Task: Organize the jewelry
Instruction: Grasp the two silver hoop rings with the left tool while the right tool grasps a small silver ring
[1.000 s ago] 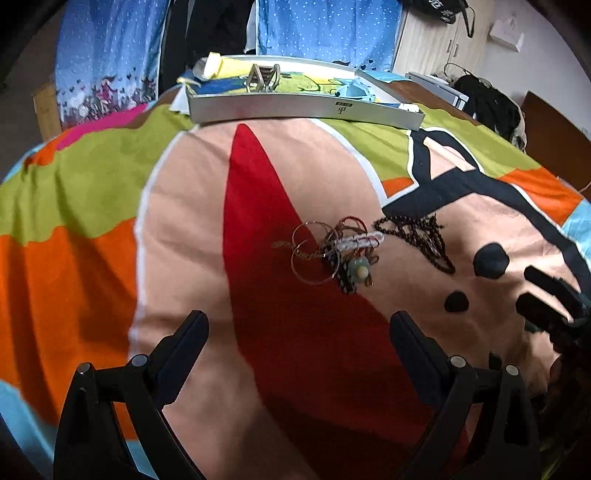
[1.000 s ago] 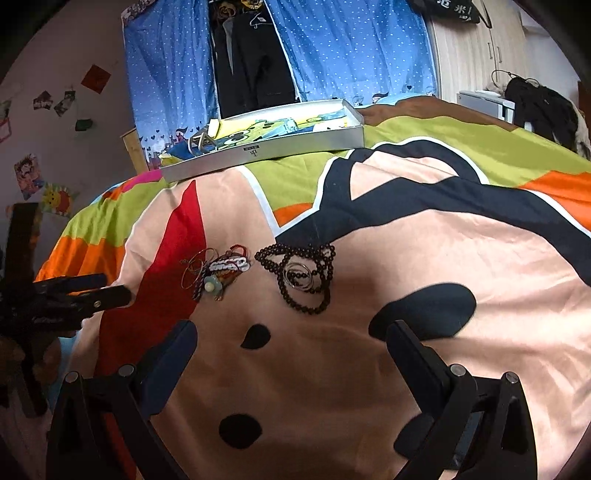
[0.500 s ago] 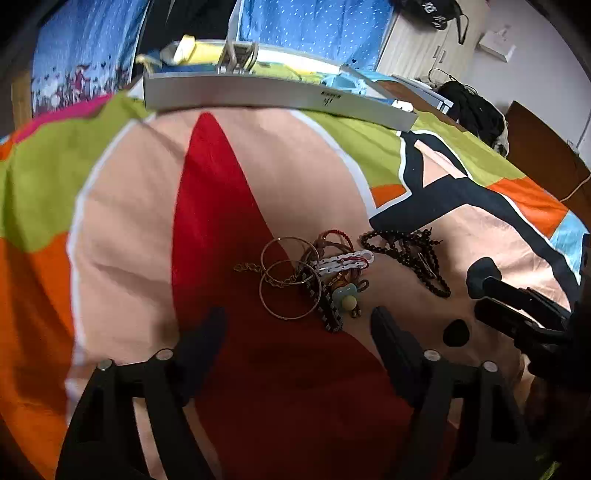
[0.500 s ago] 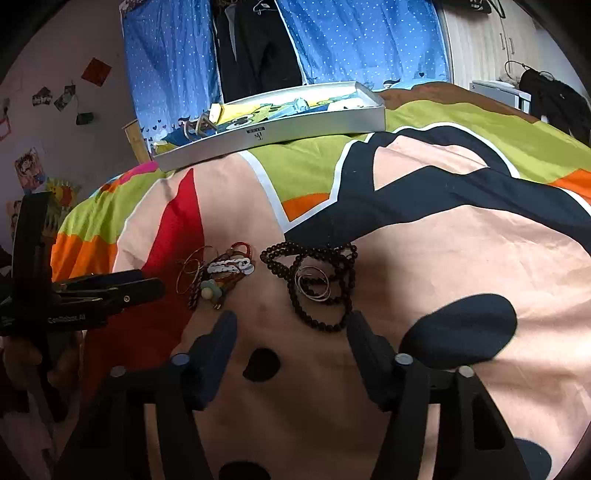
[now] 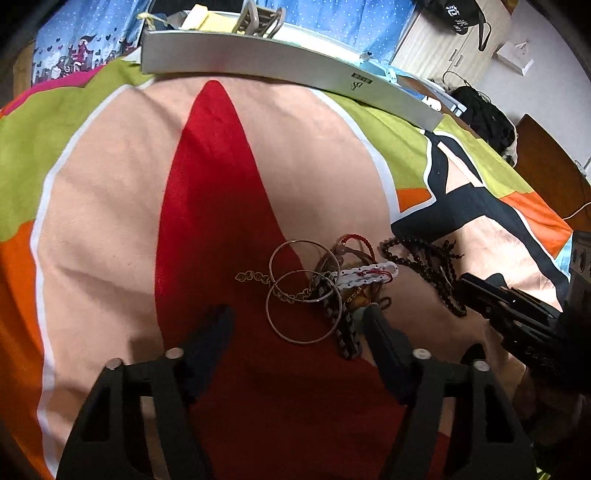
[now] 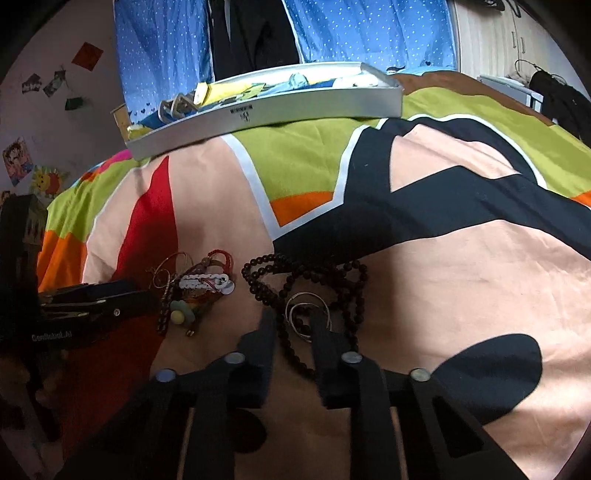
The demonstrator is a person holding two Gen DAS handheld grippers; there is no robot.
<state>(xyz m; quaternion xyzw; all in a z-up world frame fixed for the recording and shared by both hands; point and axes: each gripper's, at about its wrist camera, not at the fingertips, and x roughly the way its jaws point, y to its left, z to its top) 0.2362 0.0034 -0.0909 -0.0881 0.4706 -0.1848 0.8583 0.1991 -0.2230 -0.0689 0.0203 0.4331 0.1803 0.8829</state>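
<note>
A tangled jewelry pile [image 5: 332,280] lies on the bedspread: two thin metal bangles [image 5: 303,307], a gold chain, a white link bracelet [image 5: 364,275] and red cords. My left gripper [image 5: 295,319] is open and low over it, its fingers either side of the nearer bangle. To the right lies a dark bead necklace [image 6: 303,273] with silver rings [image 6: 308,314] inside its loops. My right gripper [image 6: 293,321] is open but narrow, its fingers straddling a bead strand and the rings. Each gripper also shows in the other view: the right gripper [image 5: 476,295], the left gripper [image 6: 136,293].
A long silver tray [image 6: 277,107] lies at the far edge of the bed [image 5: 110,192], holding yellow and blue items and a metal clip [image 5: 258,18]. Blue curtains hang behind. A cabinet and a dark bag [image 5: 487,122] stand at the right.
Both grippers have moved forward and down onto the jewelry. The right gripper's fingers have narrowed a lot around the bead necklace; the left gripper's have narrowed slightly around the bangles.
</note>
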